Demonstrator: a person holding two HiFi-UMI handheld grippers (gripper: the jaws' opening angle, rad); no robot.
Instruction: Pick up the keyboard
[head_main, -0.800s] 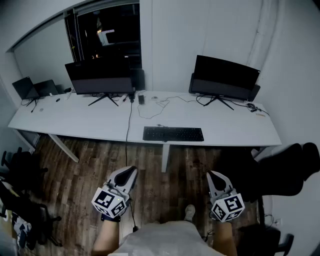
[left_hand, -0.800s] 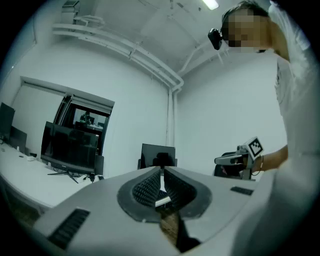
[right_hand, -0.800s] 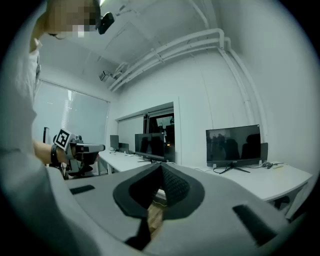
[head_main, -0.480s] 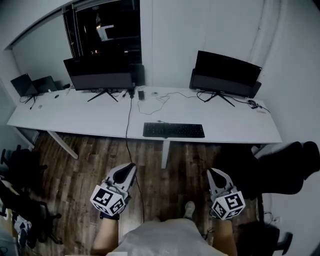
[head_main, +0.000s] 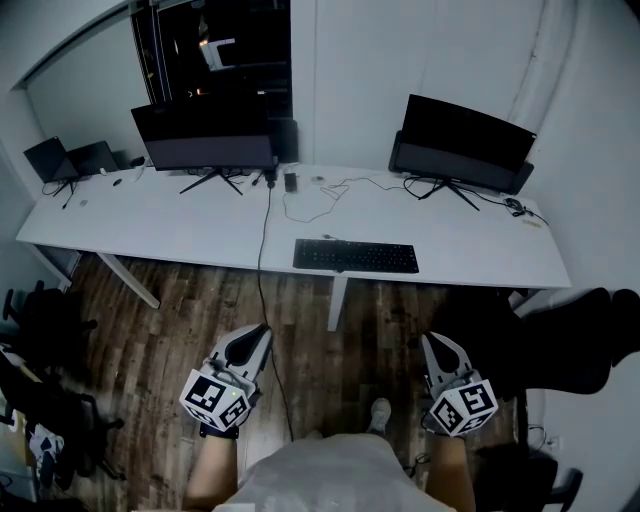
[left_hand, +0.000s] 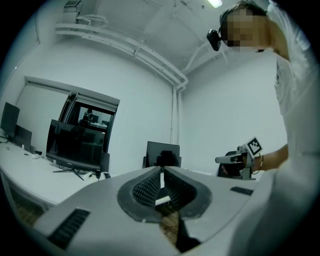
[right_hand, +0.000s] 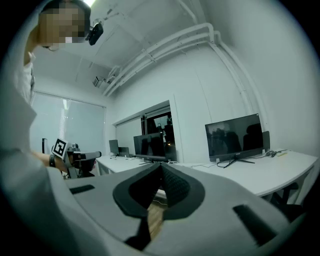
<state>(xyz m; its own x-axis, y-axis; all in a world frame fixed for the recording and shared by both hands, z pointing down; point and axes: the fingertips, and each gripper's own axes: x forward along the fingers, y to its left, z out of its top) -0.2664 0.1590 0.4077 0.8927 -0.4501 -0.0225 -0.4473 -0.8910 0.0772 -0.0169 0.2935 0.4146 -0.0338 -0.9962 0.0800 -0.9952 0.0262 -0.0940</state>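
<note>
Head view, looking steeply down: a black keyboard lies on a long white table, parallel to the near edge and just back from it, roughly midway between two dark monitors. The left monitor and the right monitor stand along the far edge by the wall, with a laptop at the far left end. White tabletop shows on both sides of the keyboard and behind it, crossed by thin cables near the middle. One black cable drops over the near edge to the wooden floor. A white table leg stands just below the keyboard. Open floor separates the person from the table. Dark office chairs crowd the left side, and another dark chair sits at the right. The left gripper and right gripper are held low and level over the floor, well apart from the keyboard and from each other. Both gripper views show the fingers pressed together with nothing between them.
</note>
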